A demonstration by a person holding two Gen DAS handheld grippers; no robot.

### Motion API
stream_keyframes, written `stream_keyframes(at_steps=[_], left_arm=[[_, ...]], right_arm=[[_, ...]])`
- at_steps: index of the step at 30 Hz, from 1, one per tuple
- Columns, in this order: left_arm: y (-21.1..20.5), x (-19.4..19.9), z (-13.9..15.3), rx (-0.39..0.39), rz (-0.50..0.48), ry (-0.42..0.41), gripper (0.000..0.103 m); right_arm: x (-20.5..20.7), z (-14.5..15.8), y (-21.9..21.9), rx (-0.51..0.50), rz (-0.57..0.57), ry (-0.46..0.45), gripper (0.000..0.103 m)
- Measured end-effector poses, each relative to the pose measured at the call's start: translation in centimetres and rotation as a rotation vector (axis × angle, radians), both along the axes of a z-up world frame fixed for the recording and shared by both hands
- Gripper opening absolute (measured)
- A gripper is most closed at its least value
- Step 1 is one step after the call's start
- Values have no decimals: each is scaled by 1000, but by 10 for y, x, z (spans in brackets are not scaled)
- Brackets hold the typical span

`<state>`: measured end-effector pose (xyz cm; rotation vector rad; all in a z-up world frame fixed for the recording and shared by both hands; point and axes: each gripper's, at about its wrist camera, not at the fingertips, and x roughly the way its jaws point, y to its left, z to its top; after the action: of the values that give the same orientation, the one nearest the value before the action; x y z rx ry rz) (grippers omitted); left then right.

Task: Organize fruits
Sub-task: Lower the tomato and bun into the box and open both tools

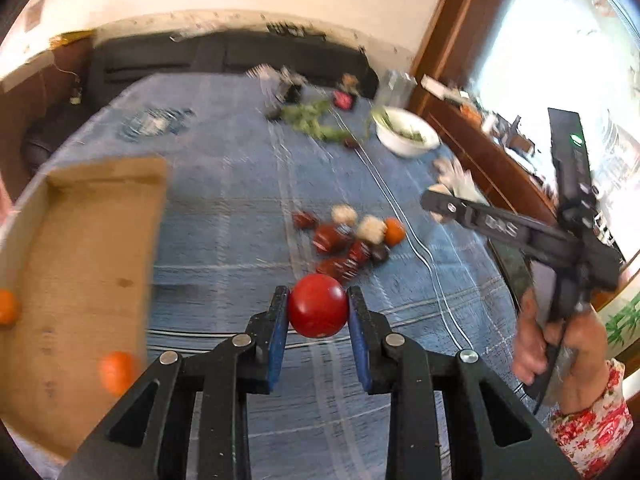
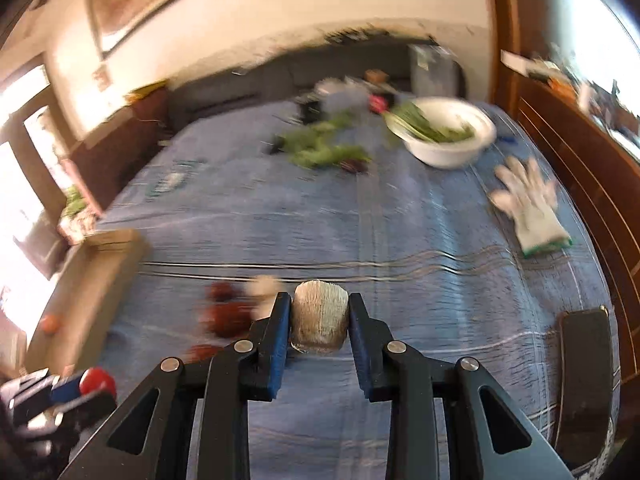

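Blue woven cloth (image 1: pixel 240 184), left gripper (image 1: pixel 318 308) jaws around glossy round tomato (image 1: pixel 318 306), right gripper (image 2: pixel 319 316) jaws around pale netted fruit (image 2: pixel 319 318)

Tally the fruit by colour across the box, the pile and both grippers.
Orange: 3, two in the cardboard box, one in the pile
Red, held by left gripper: 1
Pale, held by right gripper: 1
Pile's dark red and pale pieces: too blurred to count
Total countable: 5

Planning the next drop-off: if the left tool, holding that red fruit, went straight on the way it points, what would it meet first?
Most likely the pile of dark red fruits lying on the blue cloth just beyond the red fruit held in the left tool. Depth is unclear; the tool may pass above them.
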<state>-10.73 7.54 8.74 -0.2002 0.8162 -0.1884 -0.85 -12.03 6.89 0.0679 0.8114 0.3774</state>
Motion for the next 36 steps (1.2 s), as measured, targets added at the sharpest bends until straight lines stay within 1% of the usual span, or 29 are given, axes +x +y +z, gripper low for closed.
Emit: stream_keyframes(at_steps=[2,4,5,9,11,13,15,18,20,22,23,26,30,33,36], left_arm=[[25,-9,14,28,50,-33,28],[58,-15,27,48,119,-58,28],[73,-17,32,55,147,-64,28],[137,-18,50,97,257,-60,28],[161,-16,55,127,297,-57,28],[184,-10,54,155,333,-41,28],[204,0,46,171,357,-8,28],[224,20,23,177,375,66,28],[235,32,5,159,375,123,28],[243,44,-13,139,370,184,28],[245,47,-20,135,368,204,28],[249,57,-40,134,358,255,28],[252,61,-53,120,340,289,28],[249,64,-57,136,335,307,29],[247,67,-58,134,330,303,34]], right_arm=[[-20,24,27,30,72,-35,31],[-31,40,49,43,125,-60,31],[-40,52,68,54,172,-73,31],[-56,83,127,113,318,-72,31],[-57,93,155,134,368,-65,31],[-57,96,186,142,411,-53,31],[-51,85,218,140,431,-12,31],[-41,53,251,124,434,72,31],[-34,20,276,97,432,144,32],[-31,-2,287,70,432,180,32],[-30,-17,296,53,432,205,32],[-27,-42,305,20,436,240,32],[-20,-58,312,-11,434,254,32],[-22,-56,315,-31,440,251,32],[-20,-60,317,-39,445,264,33]])
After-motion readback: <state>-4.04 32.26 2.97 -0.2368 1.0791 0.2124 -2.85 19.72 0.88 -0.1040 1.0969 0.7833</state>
